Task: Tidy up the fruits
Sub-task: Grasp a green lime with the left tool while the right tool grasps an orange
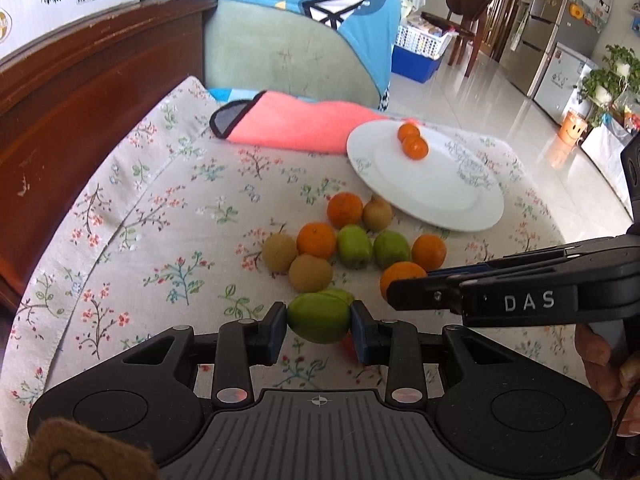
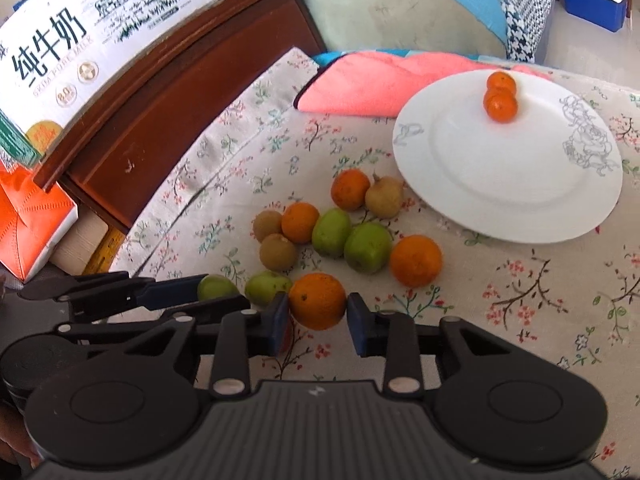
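Floral tablecloth (image 2: 540, 320), bare right of plate (image 2: 520, 216)

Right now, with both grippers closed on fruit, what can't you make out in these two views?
- Left wrist view: the orange is half covered by the right gripper.
- Left wrist view: a second green fruit sits mostly behind the held green fruit.
- Right wrist view: the left gripper covers much of that fruit.
- Both views: the rear of two small oranges on the plate is partly blocked.
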Tool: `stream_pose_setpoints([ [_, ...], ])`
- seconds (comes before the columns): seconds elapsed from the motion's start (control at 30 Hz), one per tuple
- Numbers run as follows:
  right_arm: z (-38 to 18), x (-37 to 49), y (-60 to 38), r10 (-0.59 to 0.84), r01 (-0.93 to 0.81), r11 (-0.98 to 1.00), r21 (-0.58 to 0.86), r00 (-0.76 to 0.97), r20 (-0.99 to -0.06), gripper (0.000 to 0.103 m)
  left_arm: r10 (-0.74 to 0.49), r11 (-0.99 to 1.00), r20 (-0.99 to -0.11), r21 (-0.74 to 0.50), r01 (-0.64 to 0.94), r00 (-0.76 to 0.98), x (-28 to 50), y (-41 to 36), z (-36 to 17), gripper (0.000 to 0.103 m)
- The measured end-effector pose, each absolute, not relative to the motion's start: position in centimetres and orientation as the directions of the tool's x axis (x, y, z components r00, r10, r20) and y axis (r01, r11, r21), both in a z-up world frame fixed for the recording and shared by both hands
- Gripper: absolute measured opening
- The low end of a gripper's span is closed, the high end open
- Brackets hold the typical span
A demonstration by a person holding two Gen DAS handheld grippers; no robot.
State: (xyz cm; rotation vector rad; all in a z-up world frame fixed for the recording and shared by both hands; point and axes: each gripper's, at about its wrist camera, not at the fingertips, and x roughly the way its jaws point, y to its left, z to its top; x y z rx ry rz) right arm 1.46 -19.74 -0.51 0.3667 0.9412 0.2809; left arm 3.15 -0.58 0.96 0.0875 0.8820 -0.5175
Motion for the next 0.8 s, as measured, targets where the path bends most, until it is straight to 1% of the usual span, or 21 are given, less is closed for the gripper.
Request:
stream_pose_setpoints([
  [0.2,-0.1,1.7,-20.4,0.364,-0.047,0.909,0.413,0.573,-0.735,0.032,-0.399,0.881,-0.744,-0.148,0.450,0.536,3.5,-1.3,1.6,0.032],
  [0.5,1.7,2.0,-23.0,0.343,-0.002,0.897,0.442,0.635,-0.692,0.032,-0.429,0.879,-0.712,-0.187,0.438,0.556,4.7,-3.2,2.9,0.032],
  [0.8,2.8,2.2,-27.0,0.254,0.118,0.882,0.457,0.696,-0.671,0.032,-0.467,0.864,-0.687,-0.220,0.452,0.558,5.8,-6.3,4.0,0.032],
])
